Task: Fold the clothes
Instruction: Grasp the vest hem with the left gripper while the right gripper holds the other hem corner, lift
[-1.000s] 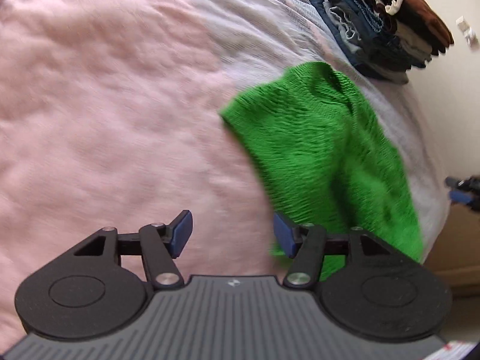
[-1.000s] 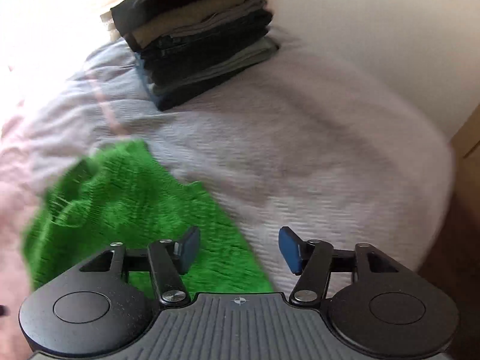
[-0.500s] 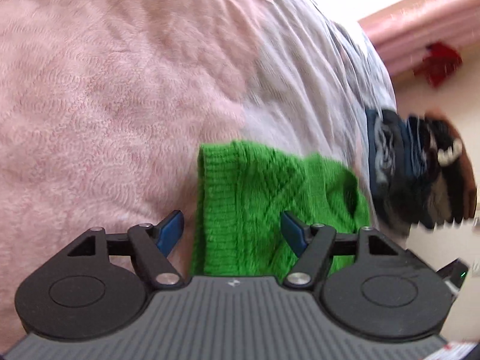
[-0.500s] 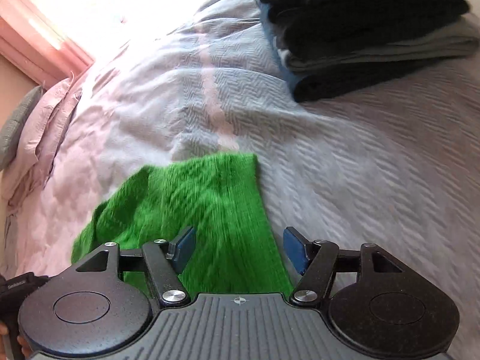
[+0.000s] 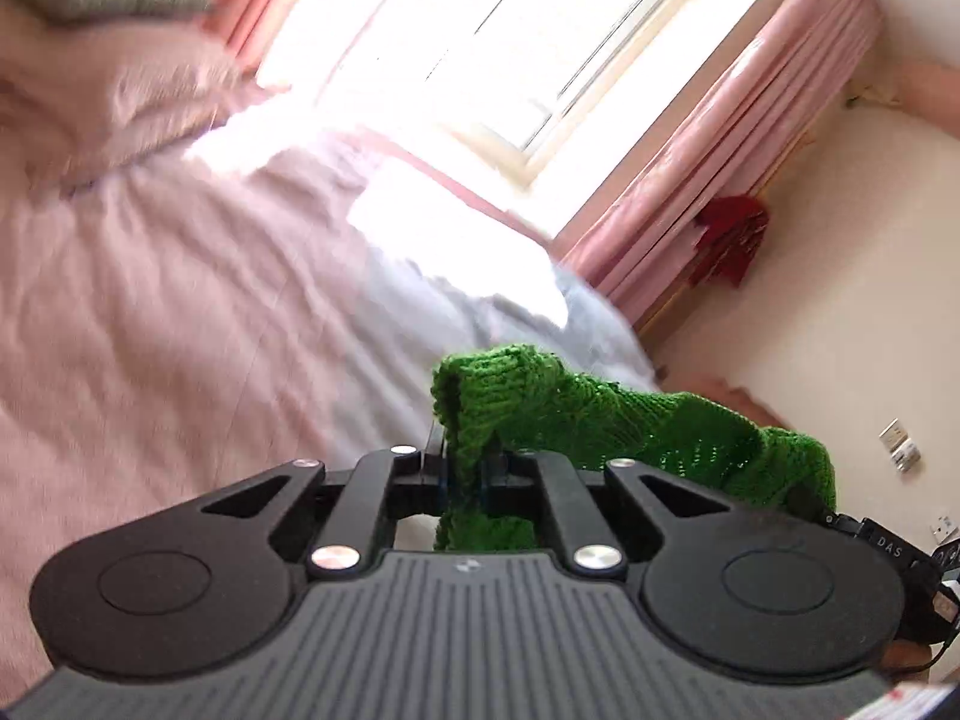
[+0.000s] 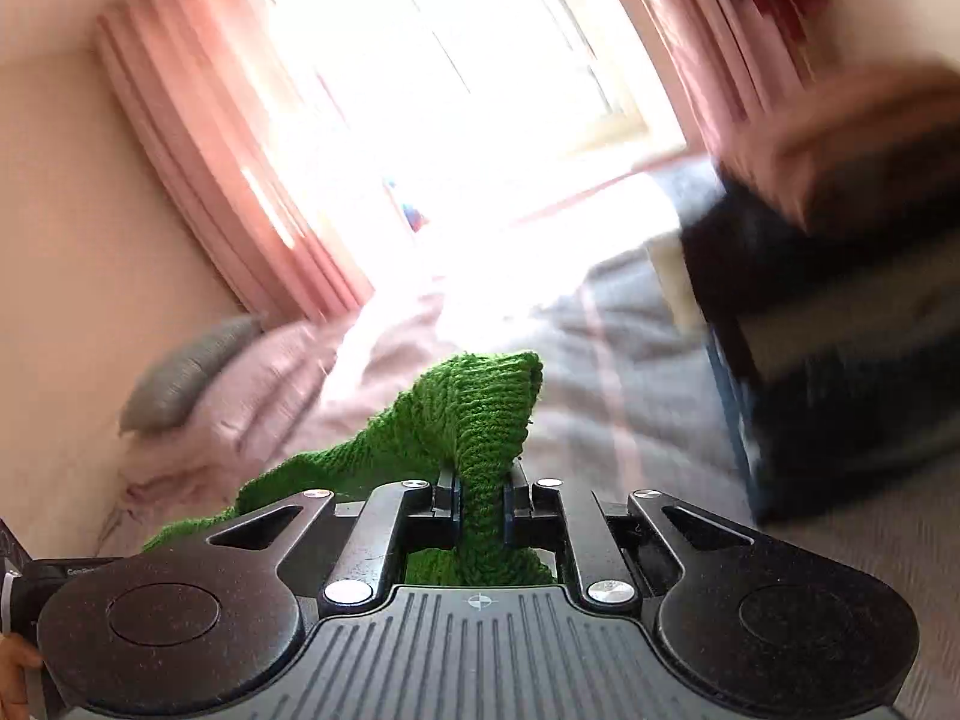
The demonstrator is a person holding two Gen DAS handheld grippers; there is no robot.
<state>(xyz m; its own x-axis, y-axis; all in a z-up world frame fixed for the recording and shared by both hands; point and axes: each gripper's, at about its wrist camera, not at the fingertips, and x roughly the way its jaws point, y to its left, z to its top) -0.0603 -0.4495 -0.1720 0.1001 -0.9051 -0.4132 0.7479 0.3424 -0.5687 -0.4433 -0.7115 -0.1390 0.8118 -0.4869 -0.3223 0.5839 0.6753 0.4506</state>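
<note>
A green knitted garment (image 5: 600, 414) hangs lifted off the bed, stretched between my two grippers. My left gripper (image 5: 465, 456) has its jaws closing on one bunched edge, and the pads press the knit. In the right wrist view the same garment (image 6: 474, 414) rises out of my right gripper (image 6: 483, 492), whose jaws are closing tight on another edge. From there the cloth sags away to the lower left. Both grippers point nearly level, toward the window.
The pink and grey bedcover (image 5: 180, 330) lies below. A stack of folded dark clothes (image 6: 840, 330) stands close on the right. A grey pillow (image 6: 180, 378) sits by the headboard side. Pink curtains (image 5: 720, 150) frame a bright window, and a red item (image 5: 729, 240) hangs on the wall.
Both grippers were open over the green garment lying flat on the bed. They have since shut on its edges, risen and tipped up toward the window, lifting the garment.
</note>
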